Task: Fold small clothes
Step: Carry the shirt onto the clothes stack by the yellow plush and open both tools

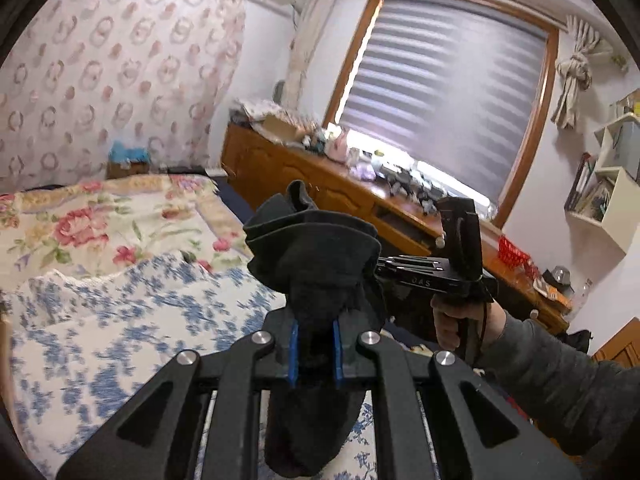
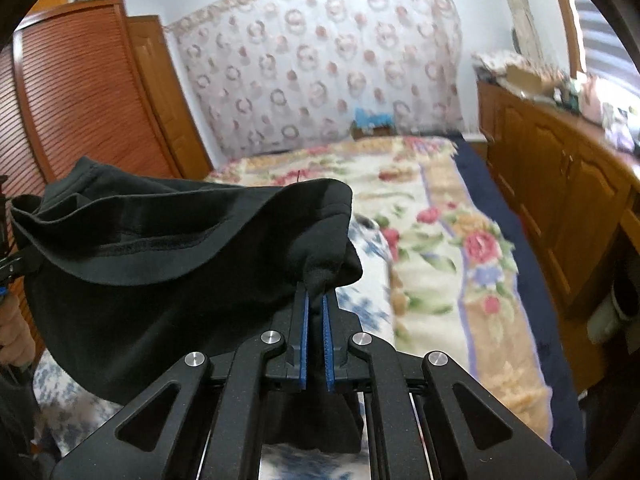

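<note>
A black garment (image 1: 316, 256) is pinched between the nearly closed blue pads of the left gripper (image 1: 316, 332), with cloth bunched ahead of the jaws and hanging below them. Another edge of it (image 2: 180, 248) is clamped in the right gripper (image 2: 315, 300), jaws almost together. The cloth is stretched between both, above the floral bedspread (image 2: 460, 240).

1. A black garment (image 2: 168, 264), soft matt knit cloth with a stitched hem.
2. The left gripper (image 1: 316, 344) and right gripper (image 2: 315, 312): matt black plastic, ridged blue pads, polished metal rivets.
3. A floral quilt (image 2: 452, 248) of printed cloth.
4. A glossy varnished wooden cabinet (image 2: 560, 184).
5. A ribbed wooden wardrobe (image 2: 80, 92).
</note>
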Demonstrator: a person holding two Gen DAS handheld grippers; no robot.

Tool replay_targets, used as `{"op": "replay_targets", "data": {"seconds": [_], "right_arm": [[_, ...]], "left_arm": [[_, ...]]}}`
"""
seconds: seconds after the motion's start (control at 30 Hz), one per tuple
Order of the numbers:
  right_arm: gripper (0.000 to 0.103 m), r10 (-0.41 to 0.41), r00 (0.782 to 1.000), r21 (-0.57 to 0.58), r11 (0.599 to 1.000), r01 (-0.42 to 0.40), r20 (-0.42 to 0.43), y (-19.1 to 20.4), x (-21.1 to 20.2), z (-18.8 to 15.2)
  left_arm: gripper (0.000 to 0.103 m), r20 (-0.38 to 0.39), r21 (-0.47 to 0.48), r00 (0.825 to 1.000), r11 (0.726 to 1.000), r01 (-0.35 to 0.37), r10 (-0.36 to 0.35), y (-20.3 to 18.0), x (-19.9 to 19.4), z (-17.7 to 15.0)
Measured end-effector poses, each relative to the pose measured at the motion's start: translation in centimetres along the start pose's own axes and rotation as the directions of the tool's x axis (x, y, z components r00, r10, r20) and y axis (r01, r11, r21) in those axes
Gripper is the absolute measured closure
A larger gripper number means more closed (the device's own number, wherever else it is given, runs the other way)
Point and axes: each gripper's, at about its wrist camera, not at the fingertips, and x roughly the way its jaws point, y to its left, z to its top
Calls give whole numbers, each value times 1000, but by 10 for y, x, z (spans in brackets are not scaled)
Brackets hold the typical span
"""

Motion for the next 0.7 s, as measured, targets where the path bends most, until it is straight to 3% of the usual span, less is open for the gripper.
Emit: {"op": "replay_targets", "data": {"seconds": [0.17,0.27,0.57,0.7], "right_arm": [[100,89,994,-95,992,-82,69,68,5,34],[100,159,983,-160,977,-143,95,117,19,52],[100,355,931,-327,893,-310,85,272,92,110],[100,394,918,-393,851,-348,40,340,131,131]], "left_arm": [[94,75,-9,991,994,-108,108,22,-74,4],[94,121,-26,973,980,-197,199,42,-126,0],[94,215,-177,875,899,-401,433,114,-255,-25],[94,195,-288,831,840,-460,522,156,-285,-57]]}}
